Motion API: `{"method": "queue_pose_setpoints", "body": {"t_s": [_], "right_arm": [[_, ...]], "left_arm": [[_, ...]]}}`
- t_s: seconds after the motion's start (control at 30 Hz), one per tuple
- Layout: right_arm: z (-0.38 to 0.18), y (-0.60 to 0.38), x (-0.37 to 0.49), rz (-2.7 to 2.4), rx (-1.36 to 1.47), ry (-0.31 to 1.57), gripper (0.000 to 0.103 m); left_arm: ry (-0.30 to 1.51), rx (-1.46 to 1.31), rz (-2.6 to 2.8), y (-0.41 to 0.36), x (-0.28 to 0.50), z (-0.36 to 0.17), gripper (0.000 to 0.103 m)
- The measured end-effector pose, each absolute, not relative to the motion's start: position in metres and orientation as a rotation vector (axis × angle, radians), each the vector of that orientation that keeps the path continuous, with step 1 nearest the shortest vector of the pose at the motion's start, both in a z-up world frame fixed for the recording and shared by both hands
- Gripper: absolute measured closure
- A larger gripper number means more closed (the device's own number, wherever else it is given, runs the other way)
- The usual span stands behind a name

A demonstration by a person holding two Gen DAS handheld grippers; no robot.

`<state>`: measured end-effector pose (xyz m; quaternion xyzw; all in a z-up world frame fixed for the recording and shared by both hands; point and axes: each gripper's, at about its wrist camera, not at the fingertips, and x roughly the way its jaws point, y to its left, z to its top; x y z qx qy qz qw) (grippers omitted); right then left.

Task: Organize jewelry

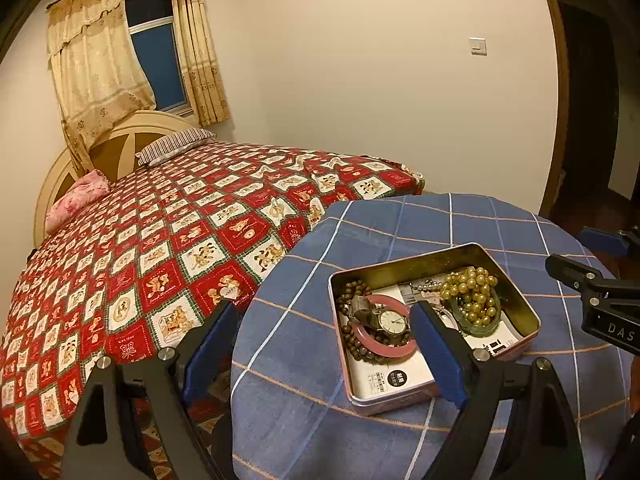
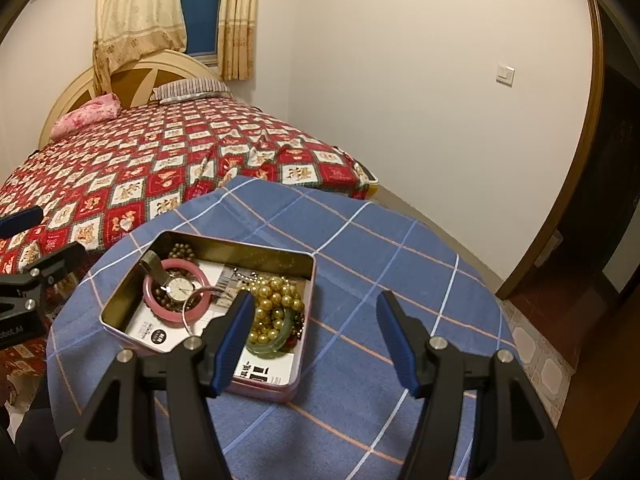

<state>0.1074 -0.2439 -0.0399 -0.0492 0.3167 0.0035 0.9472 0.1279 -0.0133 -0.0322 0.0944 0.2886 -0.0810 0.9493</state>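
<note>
Bedroom, warm light: bed [image 1: 168, 240] with a red patchwork quilt at far left, curtained window [image 1: 156, 60] behind it. In front of me is a round worktop [image 1: 400, 220] under a blue checked cloth.

The open metal tin [image 1: 516, 304] sits mid-worktop, lined with printed paper, and holds all the jewelry. On its left side are a pink bangle [image 1: 384, 350], a wristwatch [image 1: 390, 320] lying across the bangle, and a brown bead strand [image 1: 352, 336] coiled under both. On its right side a gold pearl necklace [image 1: 472, 292] is heaped on a green jade bangle [image 1: 486, 328].

My left hand-held gripper [image 1: 324, 352] has its jaws spread wide with nothing between them, hovering at the tin's near left edge. My right hand-held gripper [image 2: 316, 336] is also parted and empty, at the tin's near right corner.

Handling judgement:
- Bangles: rigid, smooth, probably slippery; the jade one looks brittle. Pinch across the rim and lift slowly.
- Watch: the glass face is vulnerable, so take it by the band [image 2: 154, 266], never the dial.
- Bead strands: limp, they will drape and snag on neighbours. Grip a bunched section and draw it up gently.
- Tin: light, likely to slide on the cloth if nudged.
</note>
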Motion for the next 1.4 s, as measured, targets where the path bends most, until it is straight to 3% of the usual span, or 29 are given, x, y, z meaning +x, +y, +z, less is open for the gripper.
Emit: {"method": "queue_pose_setpoints", "body": {"t_s": [1.4], "right_arm": [[-0.0406,-0.2471,0.1018,0.002,-0.096,0.640,0.034]], "left_arm": [[0.587,0.194,-0.160,-0.0162,0.1265,-0.0280,0.015]]}}
